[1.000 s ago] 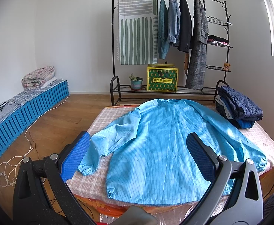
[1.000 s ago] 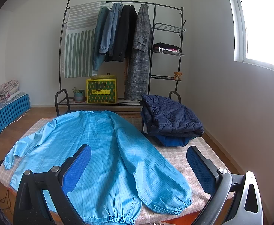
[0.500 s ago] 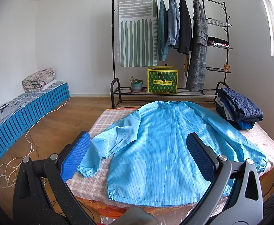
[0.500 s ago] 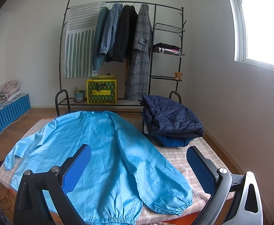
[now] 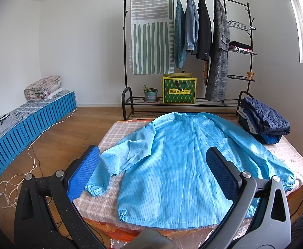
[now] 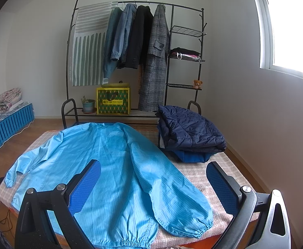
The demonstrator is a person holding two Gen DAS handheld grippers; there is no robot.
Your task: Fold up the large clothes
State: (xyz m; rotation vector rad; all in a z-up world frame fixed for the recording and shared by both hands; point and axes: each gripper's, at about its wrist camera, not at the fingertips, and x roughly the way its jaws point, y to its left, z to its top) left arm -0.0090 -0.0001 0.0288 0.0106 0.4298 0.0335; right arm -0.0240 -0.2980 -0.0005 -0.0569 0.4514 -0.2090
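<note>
Thin pinstriped light-blue jacket (image 5: 178, 161) flat on checked table (image 5: 120, 130), collar toward clothes rack (image 5: 188, 51), sleeves spread, elastic cuffs. Left gripper (image 5: 151, 173), right gripper (image 6: 153, 183): jaws spread, empty.

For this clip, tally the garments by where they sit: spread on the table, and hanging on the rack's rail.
Spread flat on the table: 1, the light blue jacket
Hanging on the rack: 4, teal sweater, denim jacket, black blazer, grey plaid coat
Total: 5
</note>
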